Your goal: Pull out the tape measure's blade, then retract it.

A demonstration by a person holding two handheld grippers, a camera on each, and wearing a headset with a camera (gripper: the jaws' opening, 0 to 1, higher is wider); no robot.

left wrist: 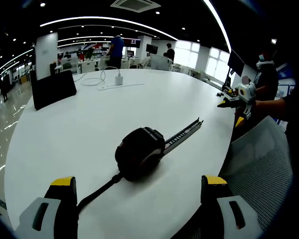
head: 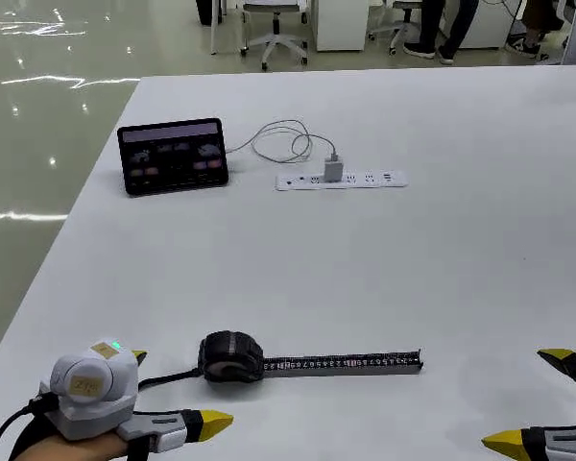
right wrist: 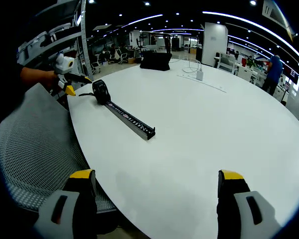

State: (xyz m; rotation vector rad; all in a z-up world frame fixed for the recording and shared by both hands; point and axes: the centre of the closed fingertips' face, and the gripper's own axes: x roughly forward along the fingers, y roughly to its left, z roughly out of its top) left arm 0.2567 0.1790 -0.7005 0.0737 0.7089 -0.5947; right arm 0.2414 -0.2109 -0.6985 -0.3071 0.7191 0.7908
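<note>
- Lying flat on the white table point(head: 413, 269), the tape measure point(head: 232, 356) sits at lower centre of the head view, its dark case on the left and its blade point(head: 346, 363) run out to the right.
- The blade rests along the tabletop with its printed scale facing up; its end hook is right of the frame's centre.
- A thin black strap point(head: 168, 377) trails from the case toward the lower left.
- The left gripper point(head: 178, 388), at lower left of the head view, has its 2 yellow-tipped fingers spread wide and grips nothing; the strap runs into the gap between them.
- Seen in the left gripper view, the case lies just ahead, centred between the 2 jaws and apart from both. Whether the strap touches the jaw at lower left cannot be told.
- The right gripper point(head: 530, 399), in the lower right corner of the head view, also has its 2 fingers spread and empty, well apart from the blade's end.
- Seen in the right gripper view, the tape measure lies at upper left, the blade's hook end nearer the camera.
- A tablet point(head: 173, 156) stands propped at upper left of the head view, screen lit.
- A power strip point(head: 341, 180) at upper centre carries 1 white charger point(head: 333, 170), whose cable point(head: 283, 142) loops toward the tablet.
- A grey mesh seat point(right wrist: 35, 149) takes the left side of the right gripper view, beside the table's edge.
</note>
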